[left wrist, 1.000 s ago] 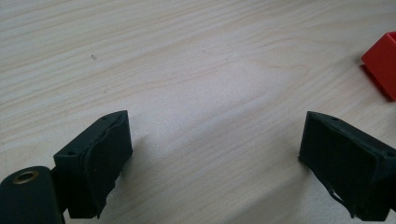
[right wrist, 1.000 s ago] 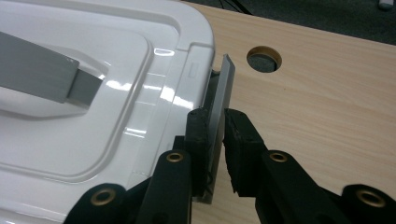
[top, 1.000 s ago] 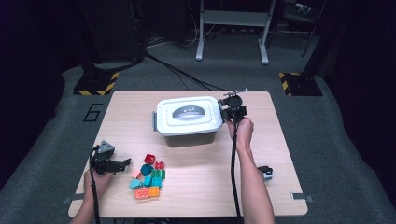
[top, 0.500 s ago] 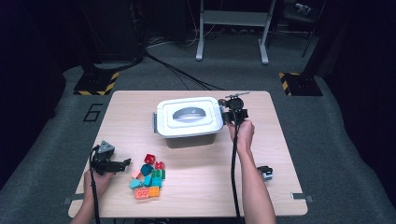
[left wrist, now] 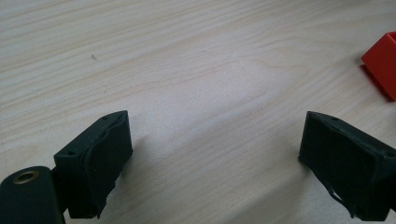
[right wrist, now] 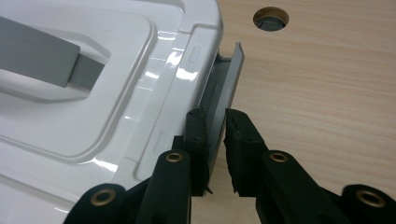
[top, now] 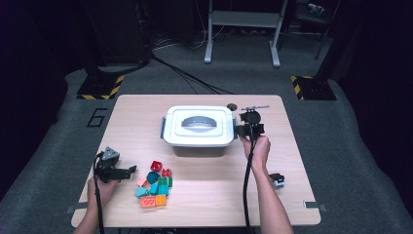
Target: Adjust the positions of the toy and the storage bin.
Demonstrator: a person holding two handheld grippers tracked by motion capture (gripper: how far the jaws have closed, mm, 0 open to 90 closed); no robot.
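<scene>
A white lidded box [top: 197, 126] with a grey handle stands in the middle of the table. My right gripper [top: 240, 129] is at the box's right end. In the right gripper view its jaws [right wrist: 215, 122] are shut on the grey side latch [right wrist: 229, 74], which tilts out from the white lid [right wrist: 93, 93]. My left gripper [top: 130, 170] rests low at the table's near left with its jaws wide open [left wrist: 215, 154] over bare wood. A pile of several coloured blocks [top: 155, 187] lies just to its right, and a red block [left wrist: 383, 63] shows at the edge of the left gripper view.
A small black and white object [top: 276, 179] lies near the right forearm. A round cable hole [top: 232, 107] sits in the wooden table [top: 302, 161] behind the box's right corner. Dark floor and stands surround the table.
The right hand with its gripper has shifted a little toward the near side at the box's right end, still on the latch. The left gripper has kept still.
</scene>
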